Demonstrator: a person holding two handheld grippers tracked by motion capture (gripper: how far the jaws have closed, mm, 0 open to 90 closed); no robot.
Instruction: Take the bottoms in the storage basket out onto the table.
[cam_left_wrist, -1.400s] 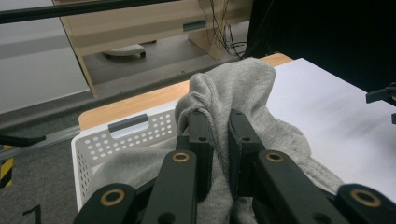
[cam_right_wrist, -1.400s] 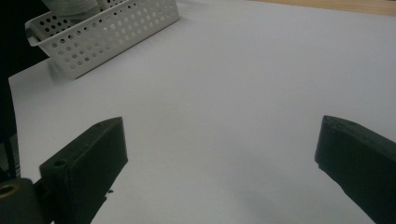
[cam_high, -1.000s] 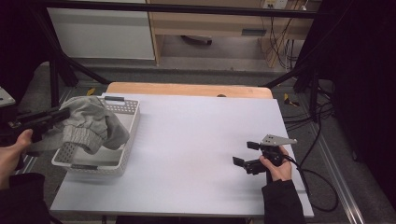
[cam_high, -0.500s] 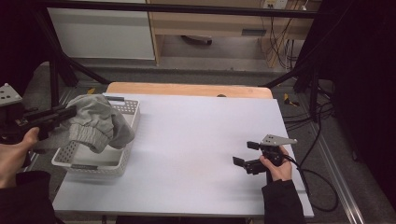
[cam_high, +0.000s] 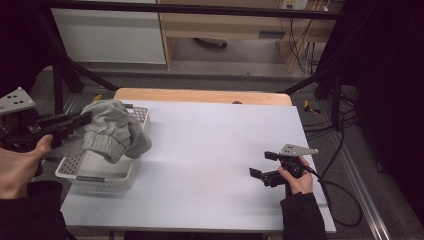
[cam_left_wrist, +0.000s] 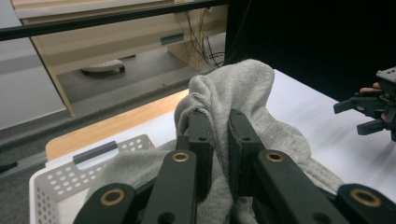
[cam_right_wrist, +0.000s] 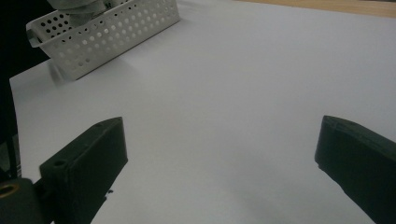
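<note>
Fingers of left gripper clamped on grey garment: soft, light, droops; hold seam fold. Right gripper jaws apart.

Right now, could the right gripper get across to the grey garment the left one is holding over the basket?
Probably yes. The right gripper is open and holds nothing, and bare white table lies between it and the grey garment, which hangs from the left gripper over the white basket, its near side unobstructed.
</note>
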